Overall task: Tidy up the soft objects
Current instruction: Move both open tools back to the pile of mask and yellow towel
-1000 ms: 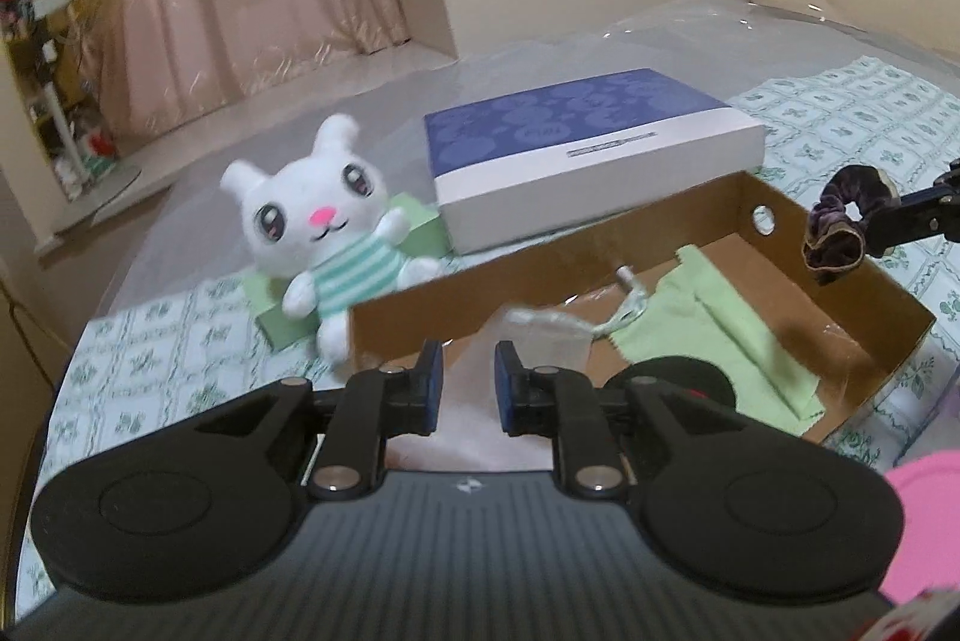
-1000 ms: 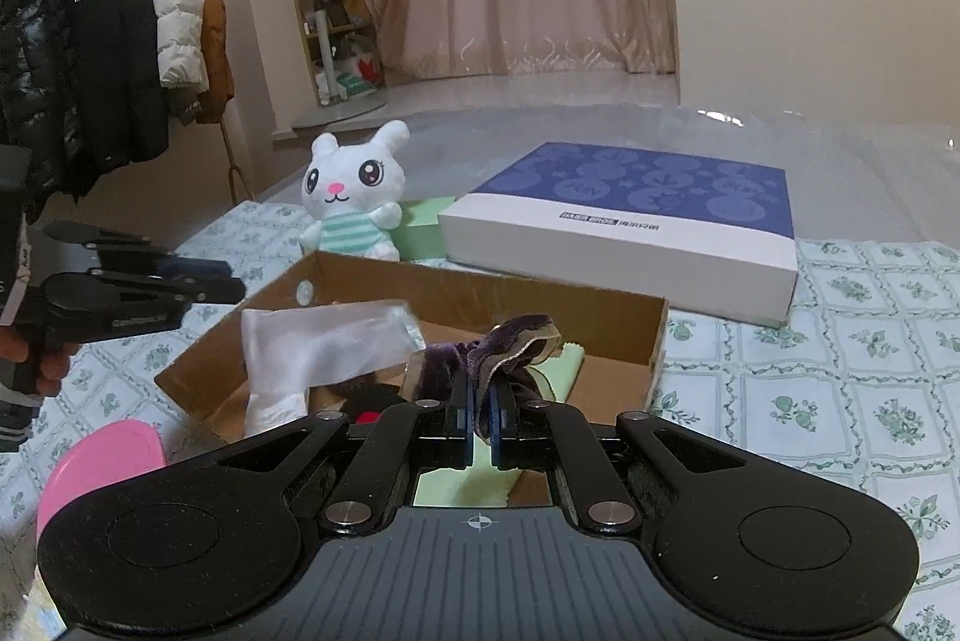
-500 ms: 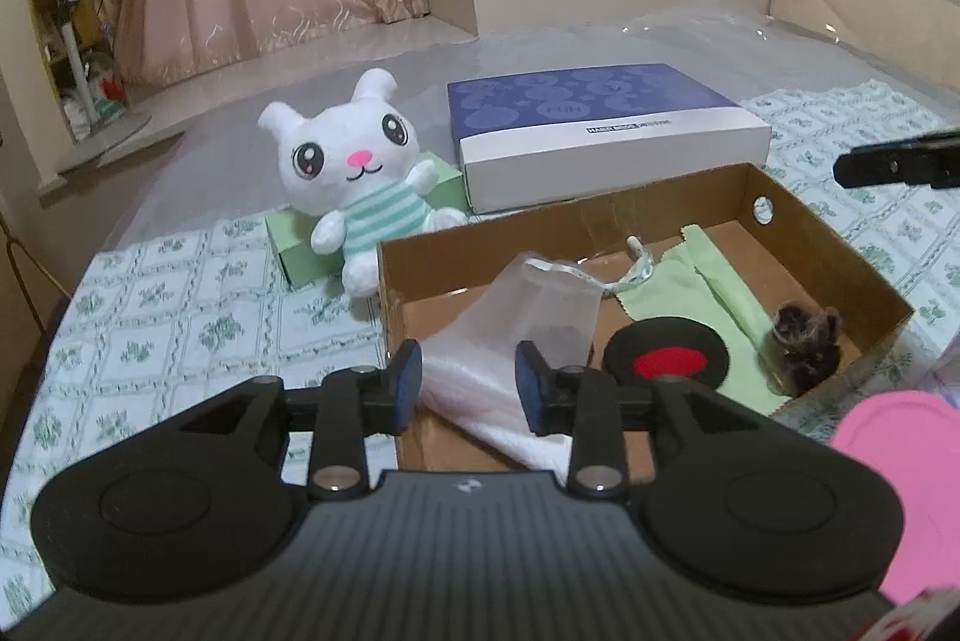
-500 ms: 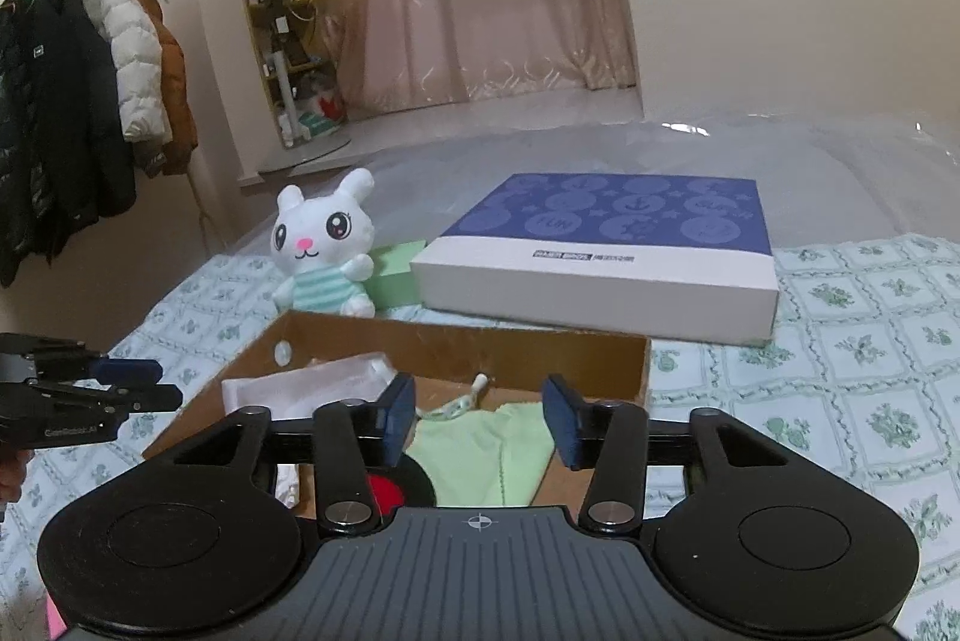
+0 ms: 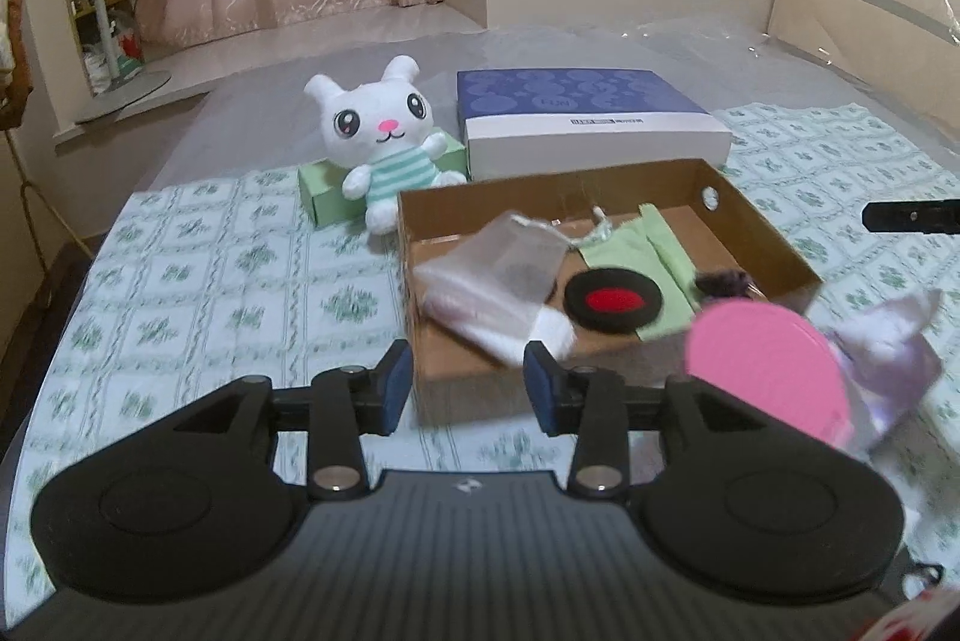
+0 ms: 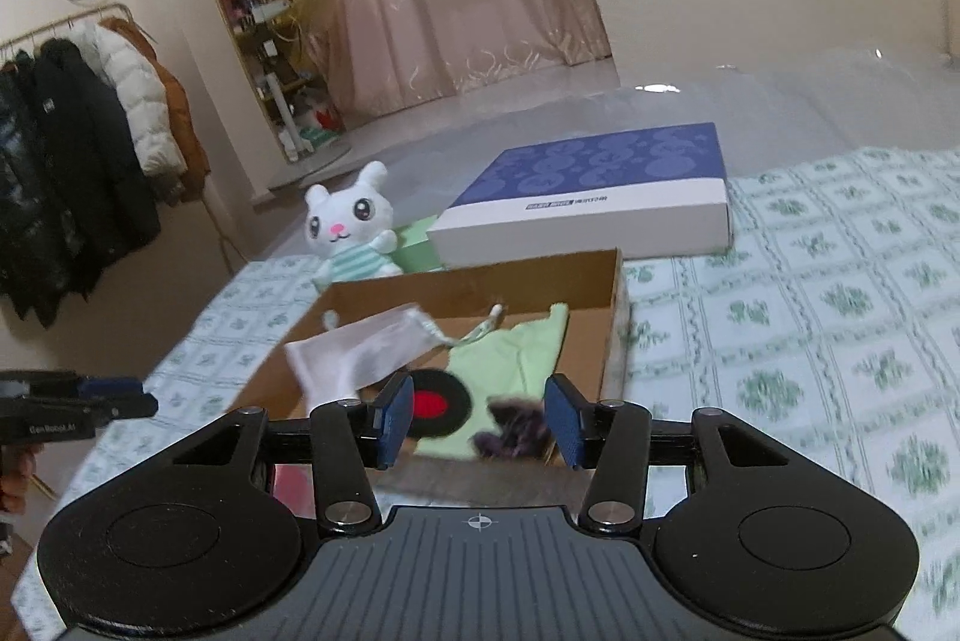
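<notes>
Here, from the left wrist, the left gripper (image 5: 468, 389) has its fingers parted and still opening, with nothing between them. Just beyond them lies the cardboard box (image 5: 750, 221) on the bed (image 5: 210, 293); inside it are a white pouch (image 5: 492, 275), a black-and-red pad (image 5: 612, 302), a green cloth (image 5: 666, 245) and a dark scrunchie (image 5: 723, 284). A pink disc (image 5: 762, 359) is right of the fingers, somewhat blurred.

From the right wrist, the right gripper (image 6: 480, 419) stands half open and empty; the scrunchie (image 6: 513, 428) lies in the box (image 6: 609, 329) beyond its fingers.
</notes>
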`<state>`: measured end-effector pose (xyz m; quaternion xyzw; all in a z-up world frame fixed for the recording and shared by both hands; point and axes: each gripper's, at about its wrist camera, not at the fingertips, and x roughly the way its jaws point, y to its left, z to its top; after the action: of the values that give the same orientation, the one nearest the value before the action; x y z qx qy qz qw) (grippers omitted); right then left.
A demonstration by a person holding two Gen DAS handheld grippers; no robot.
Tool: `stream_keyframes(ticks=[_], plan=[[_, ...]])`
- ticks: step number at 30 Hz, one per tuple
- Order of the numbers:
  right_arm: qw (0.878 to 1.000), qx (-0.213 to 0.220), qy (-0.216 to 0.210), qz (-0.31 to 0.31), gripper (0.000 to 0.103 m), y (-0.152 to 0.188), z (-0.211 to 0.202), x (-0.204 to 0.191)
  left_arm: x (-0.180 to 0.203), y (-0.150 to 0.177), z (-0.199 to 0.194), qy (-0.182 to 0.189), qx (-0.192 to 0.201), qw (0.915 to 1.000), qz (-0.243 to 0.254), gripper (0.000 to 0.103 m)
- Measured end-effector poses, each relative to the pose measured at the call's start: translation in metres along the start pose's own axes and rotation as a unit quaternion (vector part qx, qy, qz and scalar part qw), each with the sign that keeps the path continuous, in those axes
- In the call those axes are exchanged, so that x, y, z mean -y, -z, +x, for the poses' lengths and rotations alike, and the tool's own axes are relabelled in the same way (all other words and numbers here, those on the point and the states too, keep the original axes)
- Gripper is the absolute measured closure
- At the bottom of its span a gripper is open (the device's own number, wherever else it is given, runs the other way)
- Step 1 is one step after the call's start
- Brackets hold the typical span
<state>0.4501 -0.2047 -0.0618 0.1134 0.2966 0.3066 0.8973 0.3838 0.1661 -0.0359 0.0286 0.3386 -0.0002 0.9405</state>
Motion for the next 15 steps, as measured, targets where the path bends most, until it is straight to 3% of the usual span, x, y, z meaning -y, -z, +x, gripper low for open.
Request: stream_keyframes(ticks=[15], plan=[[1.0, -0.006, 0.007, 0.03, 0.048, 0.042, -0.1, -0.038, 0.019, 0.05, -0.11, 0.005, -0.014, 0.9994, -0.031, 0.064]])
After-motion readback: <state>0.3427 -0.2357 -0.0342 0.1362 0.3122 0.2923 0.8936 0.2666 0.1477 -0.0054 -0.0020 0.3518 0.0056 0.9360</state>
